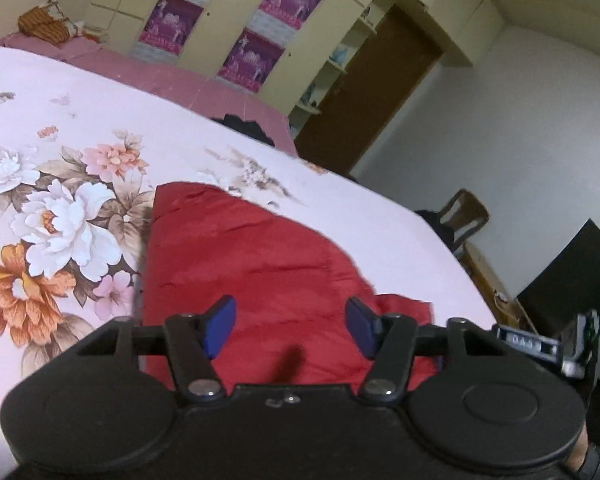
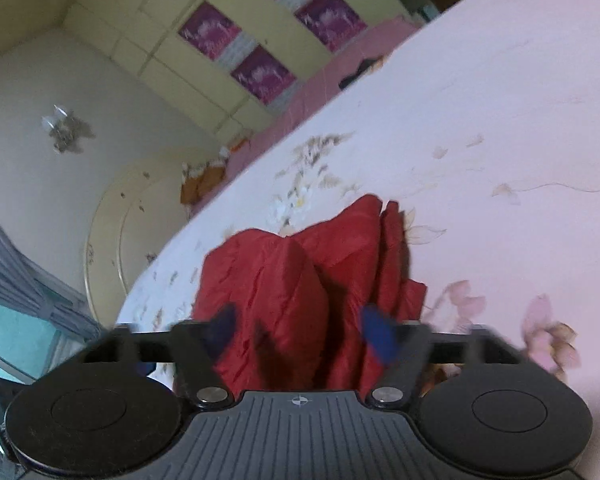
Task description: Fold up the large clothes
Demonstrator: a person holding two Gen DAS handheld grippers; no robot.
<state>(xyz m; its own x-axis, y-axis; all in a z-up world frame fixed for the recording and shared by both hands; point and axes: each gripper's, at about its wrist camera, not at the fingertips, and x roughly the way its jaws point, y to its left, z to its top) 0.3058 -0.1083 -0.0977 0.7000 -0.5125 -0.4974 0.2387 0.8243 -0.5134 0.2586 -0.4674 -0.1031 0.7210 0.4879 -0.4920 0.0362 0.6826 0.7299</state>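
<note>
Both grippers hang loose right now. Your left gripper has its blue pads parted with only air between them, and the red garment lies on the bed beneath, not pinched. Your right gripper is the same story: pads apart, nothing clamped, though that view is smeared with motion, so the pad edges are hard to read.

The red garment sits on the floral bedsheet, near the bed's edge closest to you. From the left it looks fairly flat, with a long straight edge running away from you. From the right it's bunched into upright ridges and pleats, so it's not lying smooth on that side.

Here's where it could go wrong. That fabric looks slick and puffy, so a shallow pinch may slide off as you lift. With those ridges stacked up, your right gripper could catch only the top layer, or grab several at once, and the fold would come out lumpy or skewed. Close on the bedsheet along with the garment and you'll drag the sheet up too. If your two hands lift unevenly, the flat side may pull crooked. And a fast move so close to the bed's edge could tip part of the garment over the side.
</note>
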